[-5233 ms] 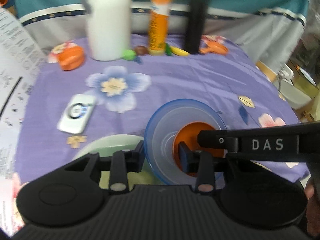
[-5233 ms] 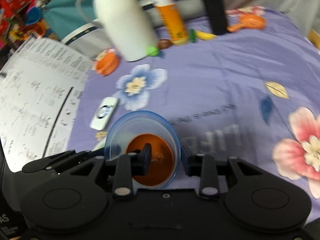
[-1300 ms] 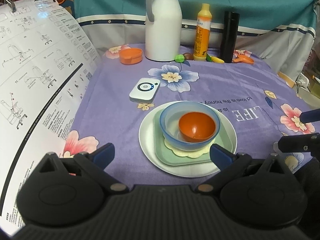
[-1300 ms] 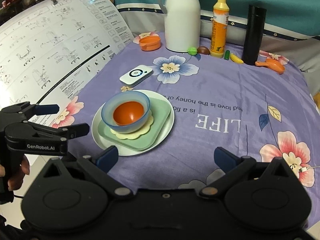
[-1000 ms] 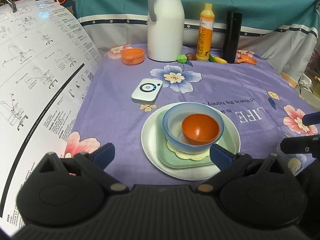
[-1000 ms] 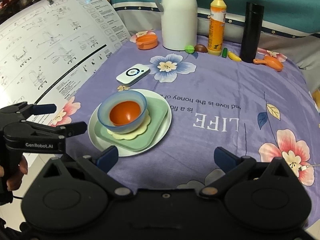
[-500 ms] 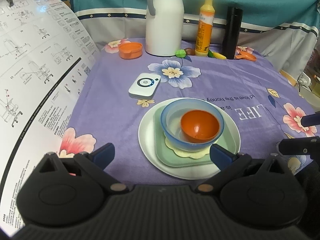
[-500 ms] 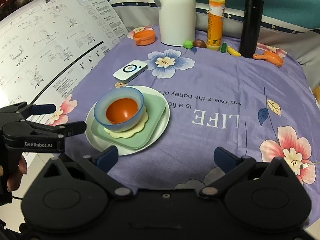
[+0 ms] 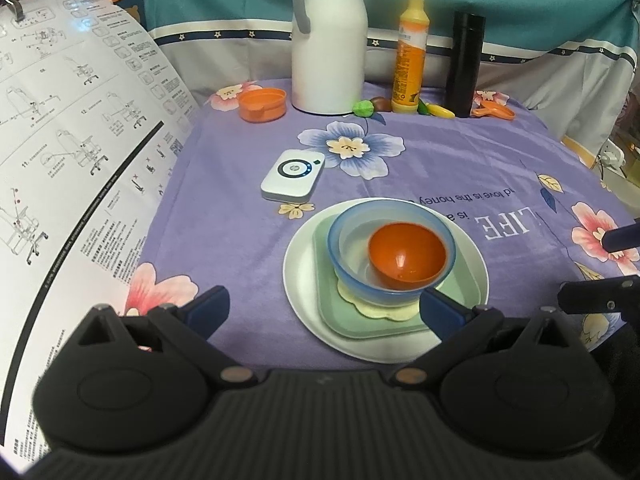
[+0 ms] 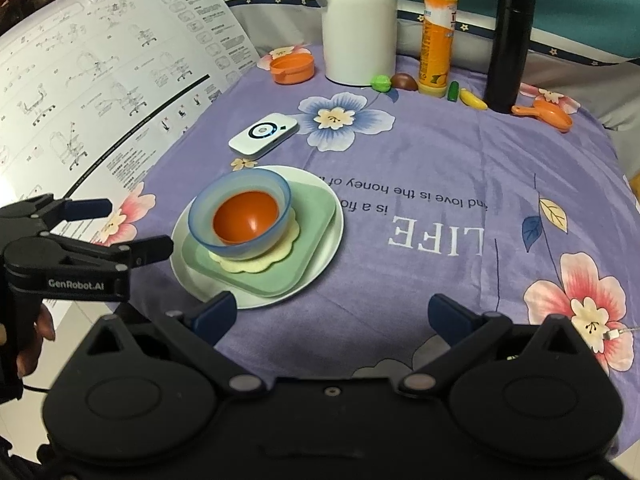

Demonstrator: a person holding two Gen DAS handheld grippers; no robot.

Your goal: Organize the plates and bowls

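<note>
Both claws, left gripper (image 9: 322,312) and right gripper (image 10: 332,314), gape wide, holding nothing. The orange bowl (image 9: 406,255) sits in the blue bowl (image 9: 348,254), stacked on plates (image 9: 304,284) near them.

Your stack sits near the front edge of the surface (image 9: 460,152): small bowl (image 9: 406,255) in big bowl (image 9: 348,240), on mat (image 9: 380,312), on square plate (image 9: 460,280), on round plate (image 9: 304,280). Remote (image 9: 292,176) lies just behind-left. Jug (image 9: 328,40), bottle (image 9: 410,56), flask (image 9: 464,64) stand along the back; small dish (image 9: 262,104) left of the jug.
</note>
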